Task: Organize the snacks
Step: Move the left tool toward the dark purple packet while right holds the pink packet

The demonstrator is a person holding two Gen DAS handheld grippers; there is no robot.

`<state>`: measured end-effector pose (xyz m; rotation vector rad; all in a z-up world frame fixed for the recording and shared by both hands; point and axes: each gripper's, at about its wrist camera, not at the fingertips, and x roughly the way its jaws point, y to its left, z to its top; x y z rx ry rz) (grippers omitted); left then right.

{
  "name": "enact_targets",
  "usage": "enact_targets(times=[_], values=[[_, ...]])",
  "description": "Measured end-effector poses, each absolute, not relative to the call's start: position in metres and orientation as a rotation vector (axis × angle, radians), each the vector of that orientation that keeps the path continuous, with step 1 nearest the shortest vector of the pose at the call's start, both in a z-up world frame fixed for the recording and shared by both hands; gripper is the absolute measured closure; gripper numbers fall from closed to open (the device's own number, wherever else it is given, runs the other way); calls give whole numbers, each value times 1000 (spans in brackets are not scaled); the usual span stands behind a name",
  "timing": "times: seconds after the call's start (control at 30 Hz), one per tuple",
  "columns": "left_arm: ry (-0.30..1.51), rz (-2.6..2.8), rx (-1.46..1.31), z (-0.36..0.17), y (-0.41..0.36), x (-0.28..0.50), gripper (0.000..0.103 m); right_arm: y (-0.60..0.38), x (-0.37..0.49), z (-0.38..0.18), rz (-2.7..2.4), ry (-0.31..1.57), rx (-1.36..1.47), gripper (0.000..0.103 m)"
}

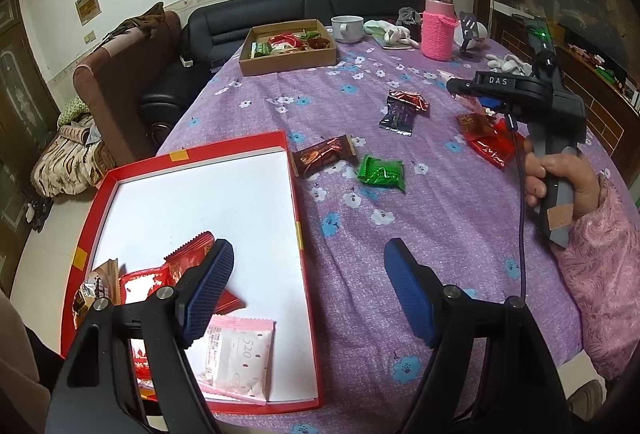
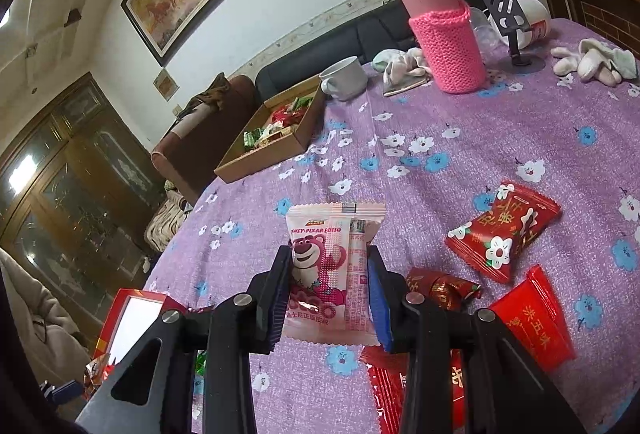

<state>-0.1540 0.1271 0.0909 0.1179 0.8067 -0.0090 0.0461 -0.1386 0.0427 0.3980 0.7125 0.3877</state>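
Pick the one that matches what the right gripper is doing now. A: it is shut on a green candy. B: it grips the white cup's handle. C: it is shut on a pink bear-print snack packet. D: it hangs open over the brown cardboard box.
C: in the right wrist view the right gripper has both pads pressed against the pink bear-print snack packet, held above the purple tablecloth.

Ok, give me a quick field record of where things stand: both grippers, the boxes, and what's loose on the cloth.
left gripper: open, empty, over the red box's edge
right gripper: shut on pink bear packet, lifted over the cloth
red box: near side, holds a pink packet and red ones
brown box: far side, mixed snacks inside
loose on cloth: green packet, brown packet, several red packets
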Motion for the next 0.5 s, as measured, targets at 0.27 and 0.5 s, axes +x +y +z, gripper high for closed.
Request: enact_targets(times=[0.27, 0.5], values=[[811, -30, 124, 89, 121, -147, 25, -139, 48, 40, 381, 719, 397, 67], [802, -43, 115, 92, 118, -143, 25, -142, 47, 39, 369, 709, 396, 67]])
